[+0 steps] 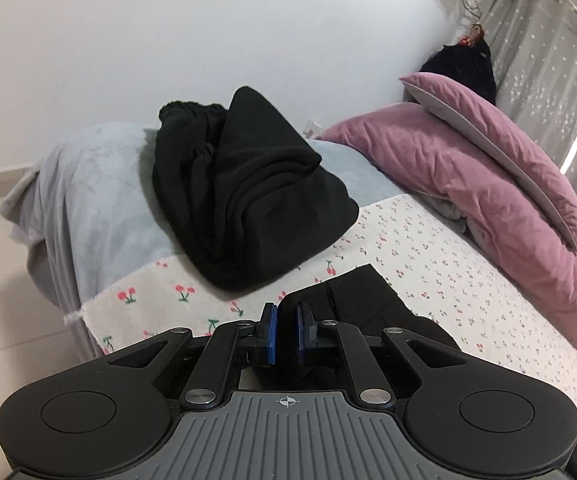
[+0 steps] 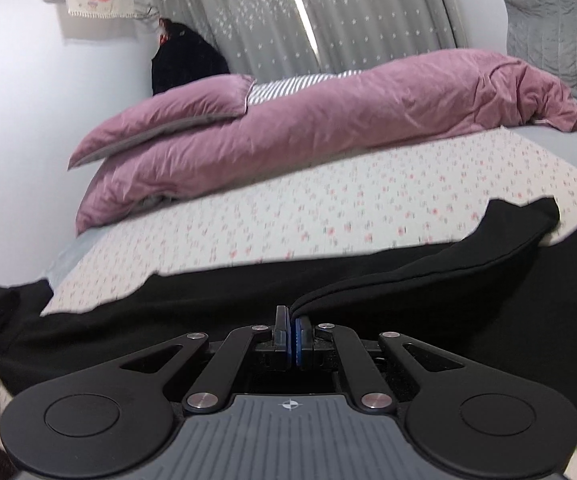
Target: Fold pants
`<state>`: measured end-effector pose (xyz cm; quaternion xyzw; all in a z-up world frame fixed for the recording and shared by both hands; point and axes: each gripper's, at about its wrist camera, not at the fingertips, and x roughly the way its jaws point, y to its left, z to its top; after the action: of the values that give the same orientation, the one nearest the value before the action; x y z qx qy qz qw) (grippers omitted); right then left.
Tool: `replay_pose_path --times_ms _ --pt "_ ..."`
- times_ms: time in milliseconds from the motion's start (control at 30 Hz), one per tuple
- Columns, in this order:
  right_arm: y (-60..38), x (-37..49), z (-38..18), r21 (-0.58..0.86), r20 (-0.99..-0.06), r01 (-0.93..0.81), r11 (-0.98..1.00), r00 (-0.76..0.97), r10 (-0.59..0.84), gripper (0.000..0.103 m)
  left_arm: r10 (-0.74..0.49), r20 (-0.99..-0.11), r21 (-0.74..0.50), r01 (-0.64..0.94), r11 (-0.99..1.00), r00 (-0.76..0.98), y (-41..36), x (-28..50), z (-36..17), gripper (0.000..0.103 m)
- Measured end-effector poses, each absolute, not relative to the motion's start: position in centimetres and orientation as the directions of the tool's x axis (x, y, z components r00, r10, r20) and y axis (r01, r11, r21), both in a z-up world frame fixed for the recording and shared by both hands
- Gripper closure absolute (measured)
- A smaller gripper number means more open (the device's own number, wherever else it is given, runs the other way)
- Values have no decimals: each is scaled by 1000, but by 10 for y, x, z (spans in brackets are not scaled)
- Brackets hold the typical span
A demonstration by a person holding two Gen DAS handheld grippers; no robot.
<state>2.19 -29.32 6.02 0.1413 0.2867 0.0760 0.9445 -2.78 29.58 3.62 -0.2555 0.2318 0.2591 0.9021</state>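
Left wrist view: the left gripper (image 1: 286, 314) pinches a fold of the black pants (image 1: 362, 294), which trail toward 1 o'clock over the cherry-print sheet (image 1: 448, 280). A black garment pile (image 1: 248, 192) sits at 11 o'clock.

Right wrist view: the right gripper (image 2: 291, 326) is clamped on the pants' (image 2: 428, 276) edge, cloth stretching toward 2 o'clock; a pink duvet (image 2: 328, 120) lies at 12 o'clock.

From where the right gripper (image 2: 291, 322) looks, the black pants (image 2: 388, 280) run out past the right edge and under the gripper's body, so their full length stays unseen. The cherry-print sheet (image 2: 328, 216) is smeared with blur. The left gripper (image 1: 286, 316) covers the nearer cloth.
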Motion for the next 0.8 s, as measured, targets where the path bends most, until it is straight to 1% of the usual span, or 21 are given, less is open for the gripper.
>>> replay_pose_path --times_ms 67,167,267,367,433,467,533,567,600,633,667,700,733,767,800 --pt "-293 15 56 303 -539 -65 951 811 227 99 348 -558 -324 -584 745 753 295 -27 36 94" --pt "-294 7 45 289 -584 -54 956 781 221 99 348 -603 -278 -599 751 718 295 -24 30 94" --pt "-291 5 26 270 -652 -35 962 728 210 99 340 -642 -253 -609 752 687 298 -21 23 94" --pt "-288 9 7 252 -713 -14 968 674 196 99 338 -651 -242 -607 757 680 298 -21 22 92" --pt "-288 12 -2 252 -729 -4 968 656 193 100 344 -651 -225 -605 763 676 295 -22 22 88" --pt "-287 12 -1 251 -727 -6 968 659 193 100 351 -651 -218 -608 763 673 294 -22 23 87" --pt "-287 13 2 252 -729 -5 968 657 193 93 361 -647 -199 -606 770 672 290 -24 25 84" --pt "-288 14 4 262 -729 0 965 655 197 82 368 -643 -189 -605 774 672 287 -24 27 83" --pt "-290 14 7 273 -730 6 962 653 203 67 381 -637 -177 -608 774 670 285 -26 28 74" --pt "-292 13 11 280 -726 15 960 657 202 62 393 -632 -164 -612 774 668 282 -27 30 60" --pt "-296 11 14 282 -717 24 959 670 195 58 400 -627 -156 -611 776 668 280 -28 33 52" --pt "-300 9 19 279 -707 30 960 683 185 57 407 -618 -149 -609 779 673 277 -30 35 38" --pt "-304 7 22 271 -701 43 961 693 167 56 414 -608 -139 -604 784 678 273 -32 38 33" --pt "-308 6 26 267 -697 58 962 701 151 50 418 -598 -123 -594 795 684 267 -33 41 32" --pt "-314 6 30 264 -691 74 962 710 135 43 417 -594 -109 -583 805 688 262 -32 44 26"
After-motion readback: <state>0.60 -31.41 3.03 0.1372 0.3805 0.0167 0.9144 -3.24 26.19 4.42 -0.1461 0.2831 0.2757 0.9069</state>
